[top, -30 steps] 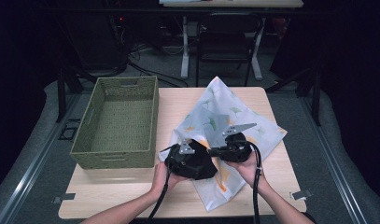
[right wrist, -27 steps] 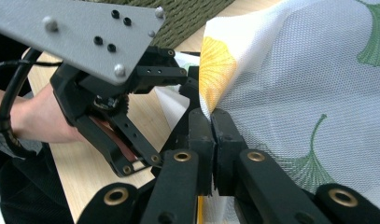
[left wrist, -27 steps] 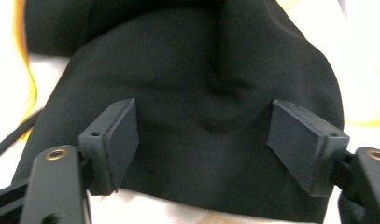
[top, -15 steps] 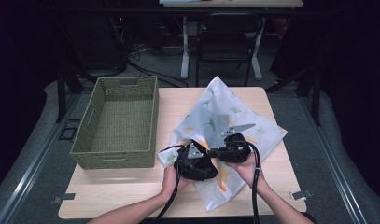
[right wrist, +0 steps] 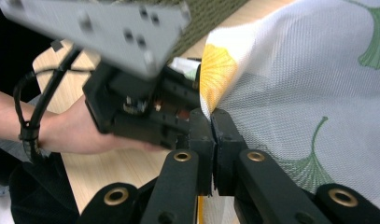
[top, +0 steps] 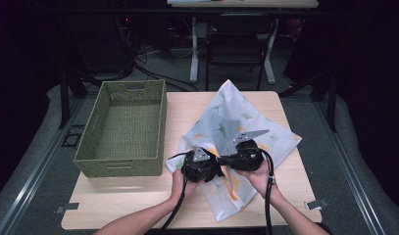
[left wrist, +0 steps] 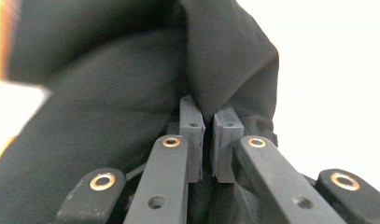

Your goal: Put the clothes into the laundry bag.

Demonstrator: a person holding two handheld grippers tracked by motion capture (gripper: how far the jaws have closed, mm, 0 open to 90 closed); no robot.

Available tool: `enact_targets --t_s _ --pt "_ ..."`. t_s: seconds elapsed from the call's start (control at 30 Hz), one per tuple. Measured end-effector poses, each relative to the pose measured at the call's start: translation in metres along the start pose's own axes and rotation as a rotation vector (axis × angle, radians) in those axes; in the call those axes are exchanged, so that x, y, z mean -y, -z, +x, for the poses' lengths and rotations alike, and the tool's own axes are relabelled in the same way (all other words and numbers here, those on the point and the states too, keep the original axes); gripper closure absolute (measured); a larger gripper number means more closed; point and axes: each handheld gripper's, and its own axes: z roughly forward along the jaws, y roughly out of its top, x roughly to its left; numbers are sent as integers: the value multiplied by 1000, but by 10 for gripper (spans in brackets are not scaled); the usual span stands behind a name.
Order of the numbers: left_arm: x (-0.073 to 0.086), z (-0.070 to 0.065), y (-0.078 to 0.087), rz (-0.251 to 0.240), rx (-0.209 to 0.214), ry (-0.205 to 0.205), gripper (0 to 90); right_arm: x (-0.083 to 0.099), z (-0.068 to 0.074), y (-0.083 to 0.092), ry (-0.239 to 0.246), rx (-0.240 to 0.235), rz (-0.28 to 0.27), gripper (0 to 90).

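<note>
A white mesh bag (top: 236, 125) printed with green and yellow leaves lies spread on the right half of the wooden table (top: 138, 196). My right gripper (right wrist: 211, 116) is shut on the bag's edge (right wrist: 215, 79) beside a yellow leaf. In the high view it (top: 224, 159) sits at the bag's near left part. Close beside it, my left gripper (top: 211, 167) has just been closing. In the left gripper view it (left wrist: 208, 114) pinches a fold of black cloth (left wrist: 131, 70) between its pads. The two grippers nearly touch.
A green woven basket (top: 123, 127) stands on the left half of the table, close to the bag's left edge. Bare wood lies in front of the basket and along the near edge. A chair (top: 236, 49) and table legs stand beyond the far edge.
My left gripper has shifted right, toward the right gripper, and its jaws have closed on the black cloth. The right gripper has held still on the bag's edge.
</note>
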Motion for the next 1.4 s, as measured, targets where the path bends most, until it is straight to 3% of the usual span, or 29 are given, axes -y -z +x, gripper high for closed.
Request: enact_targets --t_s 0.07,0.1,0.13,0.17,0.2,0.27,0.33,0.37,0.4,0.47,0.53,0.6,0.63,0.67,0.73,0.8,0.87,0.97,1.03,1.07,1.17,1.23,1.37,1.4 --pt "-9 4 5 -74 -13 16 853 -1 1 2 -1 -8 -18 888" --pt "-9 4 5 -74 -13 16 853 -1 1 2 -1 -8 -18 888" --pt "-18 6 8 -149 -35 34 853 -2 2 4 0 -14 -30 888" --pt "-18 6 8 -149 -35 34 853 -2 2 4 0 -14 -30 888" --pt "-23 7 8 -214 -51 48 853 -2 2 5 -12 -27 -40 888" --pt "-23 7 1 -241 -53 40 849 -1 1 5 -27 -41 -49 888" --pt "-18 6 -10 -175 -34 30 824 0 -1 3 -44 -46 -35 888" --pt "-18 6 -10 -175 -34 30 778 0 -1 3 -44 -46 -35 888" --pt "-13 5 -17 -111 -16 18 778 2 -2 2 -44 -45 -25 888" --pt "-6 4 -26 -18 8 -10 706 4 -3 -2 -49 -40 6 888" --pt "-1 5 -25 25 40 -7 581 6 -7 -2 -61 -34 19 887" --pt "-1 5 -20 33 28 -20 504 6 -7 -1 -58 -31 19 887" --pt "-3 7 -15 48 51 -32 504 6 -8 1 -64 -28 15 886" --pt "-3 7 -5 69 48 -43 435 5 -9 2 -61 -19 14 887" --pt "-3 7 3 71 45 -62 403 5 -11 4 -64 -17 12 887" --pt "-2 8 17 77 18 -89 384 6 -11 4 -65 -15 11 886" --pt "-2 13 27 73 -13 -89 343 5 -11 4 -60 -8 8 886" --pt "-3 27 36 75 -103 -31 326 4 -10 3 -53 -7 10 886" --pt "-3 31 35 85 -118 -14 314 4 -9 2 -48 -4 13 886" --pt "-2 36 29 106 -155 13 314 3 -9 2 -46 -6 12 887" --pt "-1 40 22 129 -172 33 322 3 -9 1 -44 -10 16 886" --pt "2 45 13 178 -164 48 349 3 -8 0 -42 -11 21 886" --pt "6 46 6 193 -133 59 640 4 -9 -1 -44 -15 24 886" --pt "6 46 6 185 -124 61 640 4 -9 -1 -44 -15 25 886"
